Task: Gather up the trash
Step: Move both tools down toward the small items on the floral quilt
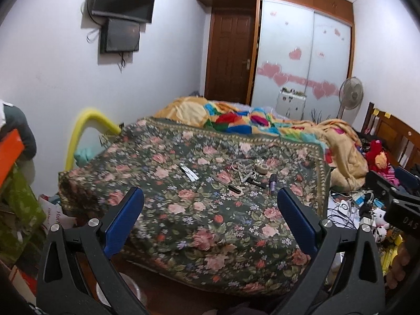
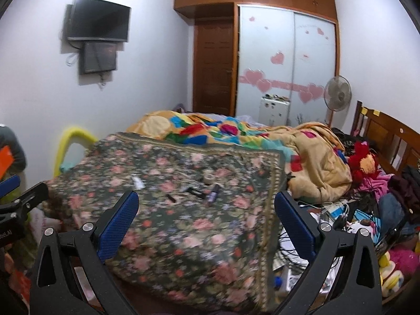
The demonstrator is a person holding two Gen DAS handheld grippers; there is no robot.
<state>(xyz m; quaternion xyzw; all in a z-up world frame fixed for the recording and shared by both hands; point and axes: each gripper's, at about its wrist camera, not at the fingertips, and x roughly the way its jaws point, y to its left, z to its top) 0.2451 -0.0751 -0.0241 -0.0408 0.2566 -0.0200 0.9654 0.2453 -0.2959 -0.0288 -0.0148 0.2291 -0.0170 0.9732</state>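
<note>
home bedroom, lived-in and cluttered. bed under floral spread, rumpled colourful quilt behind it. wooden headboard at right. sliding wardrobe bore pink heart stickers; brown door beside it. tv was wall-mounted. pedestal fan stood near wardrobe. plush toys and cables lay beside bed.
</note>
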